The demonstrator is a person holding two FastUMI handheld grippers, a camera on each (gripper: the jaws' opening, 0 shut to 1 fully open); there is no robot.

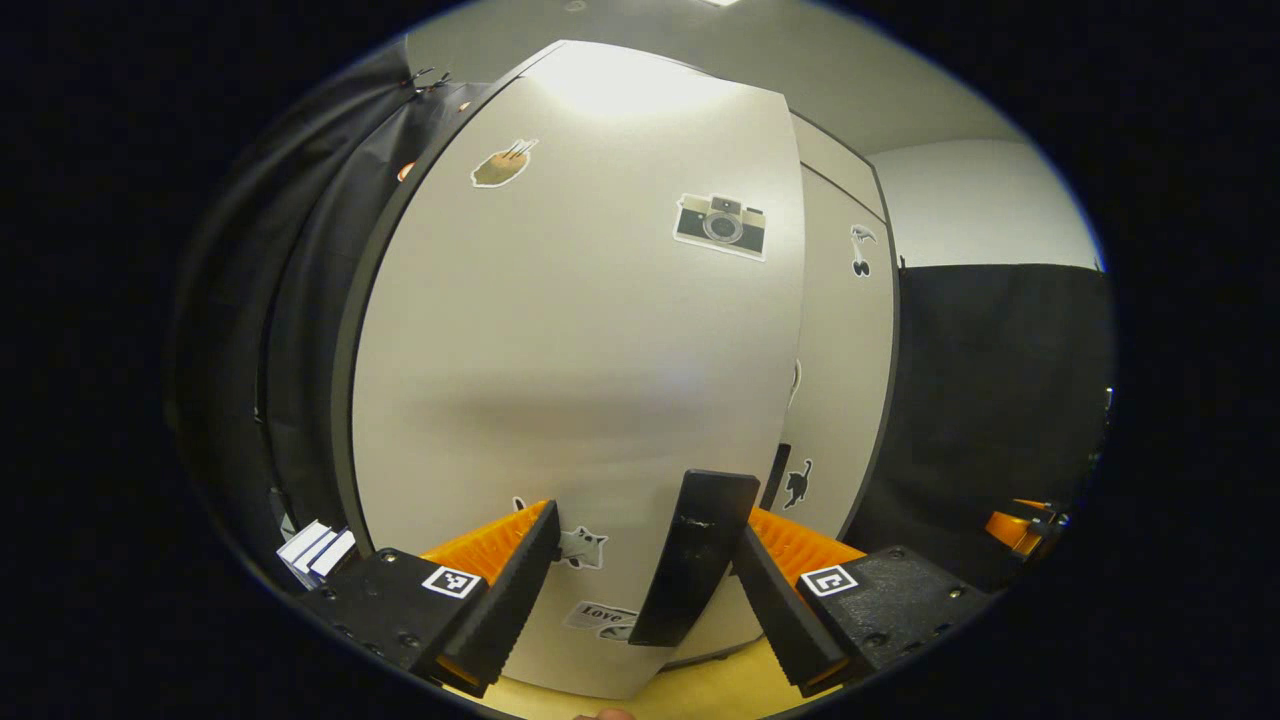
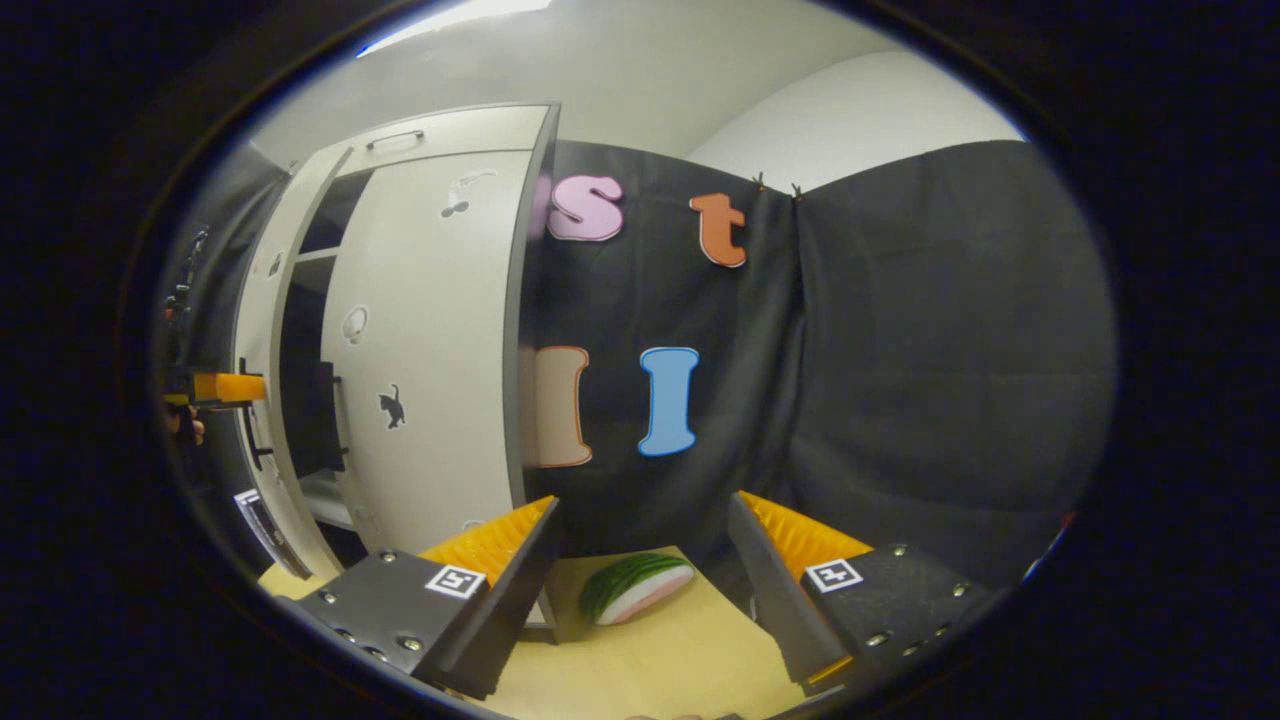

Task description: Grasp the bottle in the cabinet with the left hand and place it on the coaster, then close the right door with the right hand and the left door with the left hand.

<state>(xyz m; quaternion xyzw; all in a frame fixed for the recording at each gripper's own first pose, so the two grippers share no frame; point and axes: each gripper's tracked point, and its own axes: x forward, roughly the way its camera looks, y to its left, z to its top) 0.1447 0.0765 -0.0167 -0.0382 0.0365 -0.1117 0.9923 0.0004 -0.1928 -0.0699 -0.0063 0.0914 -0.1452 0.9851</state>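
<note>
Left gripper [image 1: 640, 570], jaws spread, seemingly presses the left door [image 1: 580, 370]; right gripper [image 2: 640, 560] spread, empty

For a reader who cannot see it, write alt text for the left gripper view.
The open left gripper sits close against the pale left cabinet door, its fingers either side of the door's dark handle. Stickers dot the door, among them a camera sticker; the right door shows just beyond.

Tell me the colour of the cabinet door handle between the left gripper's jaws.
Black handle; left gripper view shows it best.
</note>
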